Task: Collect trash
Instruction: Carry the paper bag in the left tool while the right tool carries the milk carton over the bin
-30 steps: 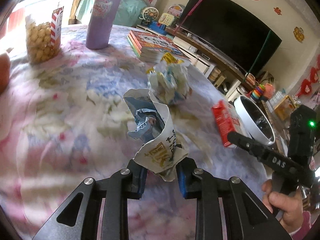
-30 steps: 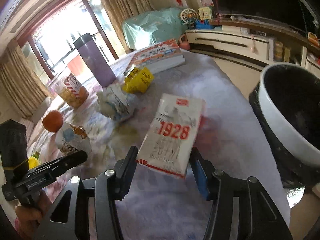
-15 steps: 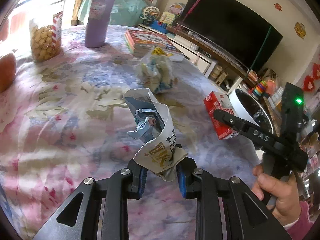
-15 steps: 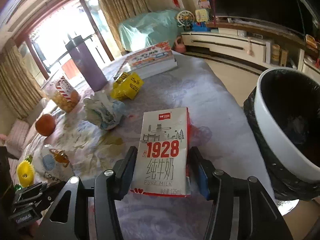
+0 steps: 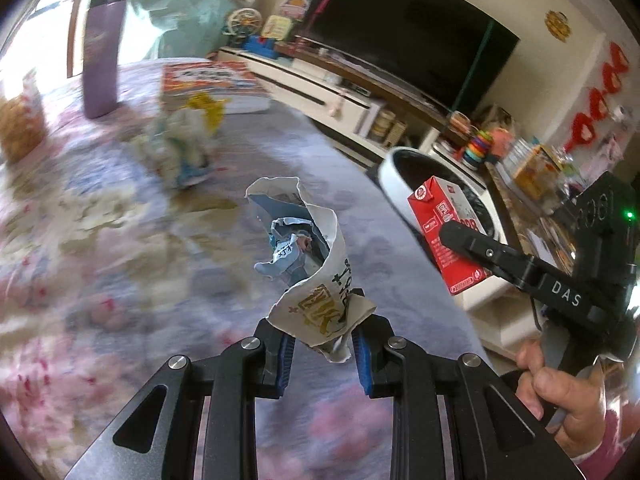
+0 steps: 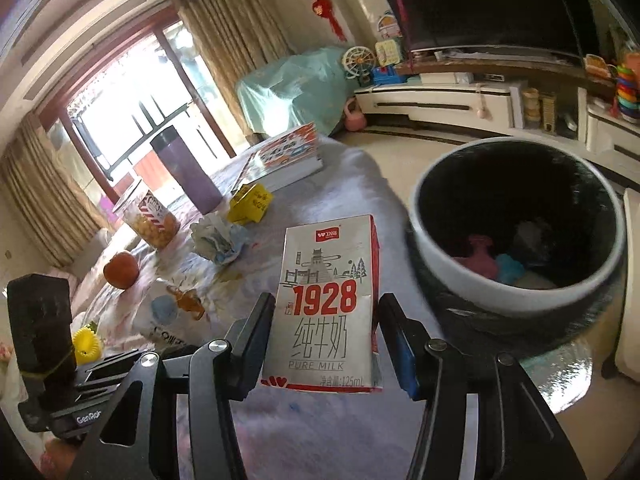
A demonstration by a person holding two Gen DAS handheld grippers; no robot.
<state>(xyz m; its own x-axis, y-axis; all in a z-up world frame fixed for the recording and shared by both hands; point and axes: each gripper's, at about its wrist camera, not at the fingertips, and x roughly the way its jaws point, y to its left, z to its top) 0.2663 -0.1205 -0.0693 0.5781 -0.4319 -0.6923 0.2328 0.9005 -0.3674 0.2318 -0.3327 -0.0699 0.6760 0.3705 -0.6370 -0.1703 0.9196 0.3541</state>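
My left gripper (image 5: 322, 350) is shut on a crumpled paper wrapper (image 5: 310, 264), held up over the flowered tablecloth (image 5: 120, 260). My right gripper (image 6: 326, 344) is shut on a white and red milk carton (image 6: 330, 304), lifted upright above the table's edge; the carton (image 5: 444, 236) also shows in the left wrist view, in front of the bin's rim. The round white bin with a black liner (image 6: 516, 300) stands to the right, just past the table, with pink and blue scraps inside. A crumpled tissue wad (image 6: 218, 238) and a yellow wrapper (image 6: 250, 202) lie farther back on the table.
On the table stand a purple flask (image 6: 188, 172), a snack jar (image 6: 150, 218), a stack of books (image 6: 284, 158) and an orange (image 6: 120, 270). A snack bag (image 6: 168, 316) and a yellow toy (image 6: 86, 344) lie near the left hand. A TV cabinet (image 6: 460, 106) runs along the far wall.
Both grippers have carried their loads rightward and up, nearer the bin. The milk carton has straightened from tilted to upright. The bin's inside has come into the right wrist view.
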